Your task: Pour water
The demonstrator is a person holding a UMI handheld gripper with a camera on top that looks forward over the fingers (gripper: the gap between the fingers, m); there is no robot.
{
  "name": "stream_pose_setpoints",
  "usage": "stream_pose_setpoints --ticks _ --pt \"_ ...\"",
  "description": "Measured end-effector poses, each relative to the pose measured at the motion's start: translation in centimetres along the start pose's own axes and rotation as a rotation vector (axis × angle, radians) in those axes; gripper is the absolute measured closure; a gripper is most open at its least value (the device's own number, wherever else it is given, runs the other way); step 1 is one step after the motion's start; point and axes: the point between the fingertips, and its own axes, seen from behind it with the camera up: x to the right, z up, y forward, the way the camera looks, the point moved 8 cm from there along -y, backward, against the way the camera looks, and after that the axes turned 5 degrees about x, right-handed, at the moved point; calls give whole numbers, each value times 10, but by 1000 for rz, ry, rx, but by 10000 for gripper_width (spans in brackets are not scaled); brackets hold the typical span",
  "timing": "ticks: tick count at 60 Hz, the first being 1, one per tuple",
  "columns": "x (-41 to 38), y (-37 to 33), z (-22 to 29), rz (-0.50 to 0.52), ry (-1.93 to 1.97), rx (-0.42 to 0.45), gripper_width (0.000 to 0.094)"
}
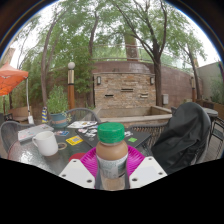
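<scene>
A bottle of brownish liquid with a green cap and a printed label stands upright between my fingers. My gripper is shut on the bottle, with the magenta pads pressing against both of its sides. Over the patio table the bottle is held up, and its base is hidden below the fingers. To the left on the table stands a white mug.
On the glass patio table beyond the fingers lie papers and cards, a yellow item and a small potted plant. A dark jacket hangs over a chair to the right. Metal chairs, a stone wall and trees stand behind.
</scene>
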Motion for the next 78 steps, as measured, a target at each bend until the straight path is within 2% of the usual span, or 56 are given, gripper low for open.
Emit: stream_pose_setpoints --ticks 6,11,17,20,26,30,34,39,45,47,52,56,62,63,68,78 --pt "-4 5 7 17 -18 -66 653" --pt "-20 10 27 31 -78 -68 653" --pt "-50 28 54 58 -246 -36 653" --pt "-69 31 75 79 -351 -59 654" --pt "-114 55 82 111 -681 -93 653" --pt "-153 74 73 148 -874 -64 655" --pt "-163 84 66 162 -1105 -138 656" --pt "-178 90 63 121 -1407 -218 655" --pt "-191 111 54 84 -1761 -246 655" --pt "-187 111 60 121 -1837 -279 656" --pt "-196 105 54 95 -2040 -333 656" --pt "-198 109 49 118 -2187 -358 651" --pt "-205 100 54 144 -2347 -400 650" --pt "-202 107 64 193 -2365 -414 650" --pt "-205 99 73 170 -2400 -427 650" --pt "-216 103 77 211 -2476 -421 650"
